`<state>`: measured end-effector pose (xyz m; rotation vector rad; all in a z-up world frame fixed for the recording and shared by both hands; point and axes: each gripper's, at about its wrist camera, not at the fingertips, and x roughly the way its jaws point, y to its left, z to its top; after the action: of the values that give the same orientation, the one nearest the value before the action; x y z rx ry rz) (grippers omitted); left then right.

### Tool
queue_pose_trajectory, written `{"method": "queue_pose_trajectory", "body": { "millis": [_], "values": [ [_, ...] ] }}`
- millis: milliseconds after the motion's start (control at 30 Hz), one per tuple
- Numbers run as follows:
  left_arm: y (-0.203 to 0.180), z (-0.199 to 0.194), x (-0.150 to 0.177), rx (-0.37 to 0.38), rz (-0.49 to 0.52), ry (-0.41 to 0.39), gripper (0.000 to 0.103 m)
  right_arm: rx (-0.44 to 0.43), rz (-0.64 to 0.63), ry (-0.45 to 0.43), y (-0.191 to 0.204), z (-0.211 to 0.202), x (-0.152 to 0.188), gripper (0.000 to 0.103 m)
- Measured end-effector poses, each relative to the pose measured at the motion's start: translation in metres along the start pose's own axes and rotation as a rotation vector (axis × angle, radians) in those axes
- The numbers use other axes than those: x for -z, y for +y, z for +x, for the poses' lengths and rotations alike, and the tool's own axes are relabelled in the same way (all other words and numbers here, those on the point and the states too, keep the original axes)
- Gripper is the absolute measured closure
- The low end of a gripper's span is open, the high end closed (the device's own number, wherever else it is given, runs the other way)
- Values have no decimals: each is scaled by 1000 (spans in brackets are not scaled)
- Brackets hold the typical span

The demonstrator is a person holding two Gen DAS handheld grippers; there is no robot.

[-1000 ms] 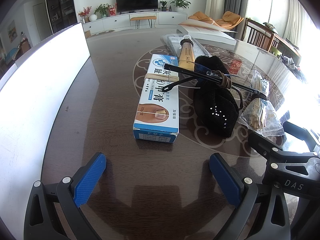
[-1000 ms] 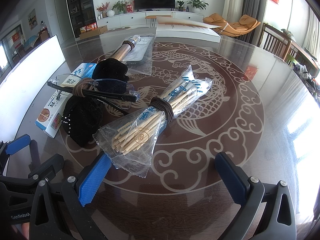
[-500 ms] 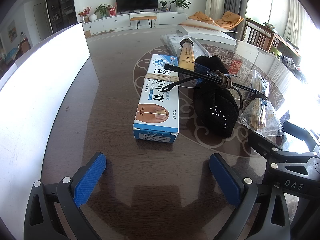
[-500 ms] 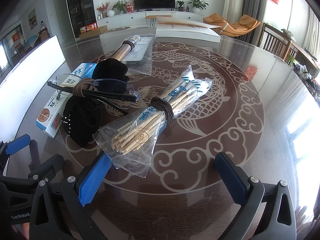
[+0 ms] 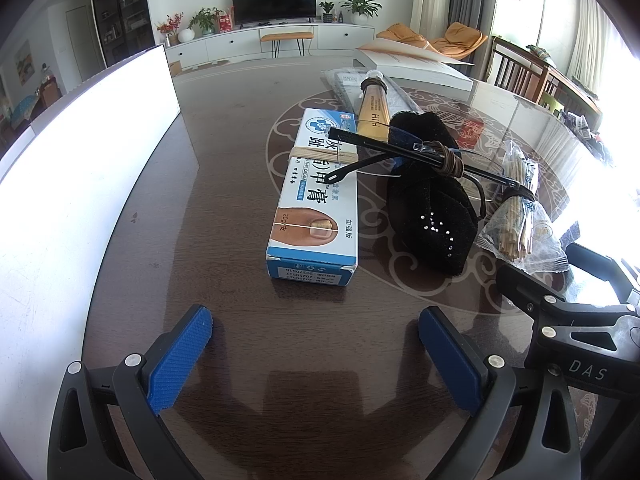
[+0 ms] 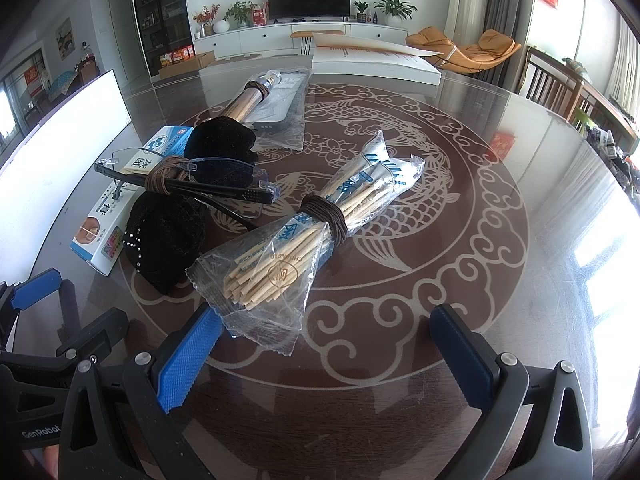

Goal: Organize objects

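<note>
A blue-and-white cream box [image 5: 316,196] [image 6: 105,226] with a rubber band lies on the dark table, just ahead of my open left gripper [image 5: 316,354]. Beside it rests a black pouch [image 5: 430,204] [image 6: 168,236] with folded glasses [image 5: 416,152] [image 6: 188,180], tied by a brown band, lying across it. A clear bag of wooden sticks [image 6: 304,224] [image 5: 518,216], bound with a brown band, lies in front of my open right gripper [image 6: 326,350], its near end close to the left finger. Farther back lies a gold tube [image 5: 374,110] [image 6: 250,100] on a plastic sleeve.
A white board [image 5: 80,152] stands along the table's left side. A large white flat box [image 6: 376,64] sits at the far edge. The glass tabletop [image 6: 480,220] with a fish pattern spreads to the right. Chairs stand beyond the right edge.
</note>
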<state>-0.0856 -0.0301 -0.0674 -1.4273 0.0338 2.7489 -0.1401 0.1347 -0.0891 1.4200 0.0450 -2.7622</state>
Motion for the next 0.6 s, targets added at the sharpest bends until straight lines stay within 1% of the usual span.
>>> {"method": "queue_pose_trajectory", "body": {
  "millis": [133, 200, 233, 300, 367, 400, 467, 533, 600],
  "values": [
    [0, -1, -1, 4, 10, 9, 0, 0, 0, 0, 0, 0, 0, 0],
    [3, -2, -3, 16, 39, 51, 0, 0, 0, 0, 0, 0, 0, 0],
    [7, -4, -3, 6, 41, 68, 0, 0, 0, 0, 0, 1, 0, 0],
    [20, -12, -6, -10, 17, 43, 0, 0, 0, 0, 0, 0, 0, 0],
    [32, -17, -17, 16, -31, 7, 0, 0, 0, 0, 0, 1, 0, 0],
    [36, -16, -25, 36, -57, 8, 0, 0, 0, 0, 0, 1, 0, 0],
    [37, -8, -42, 83, -84, 40, 0, 0, 0, 0, 0, 1, 0, 0],
    [30, 10, -57, 100, -53, 97, 0, 0, 0, 0, 0, 1, 0, 0],
    [23, 27, -65, 85, -23, 137, 14, 0, 0, 0, 0, 1, 0, 0]
  ]
}}
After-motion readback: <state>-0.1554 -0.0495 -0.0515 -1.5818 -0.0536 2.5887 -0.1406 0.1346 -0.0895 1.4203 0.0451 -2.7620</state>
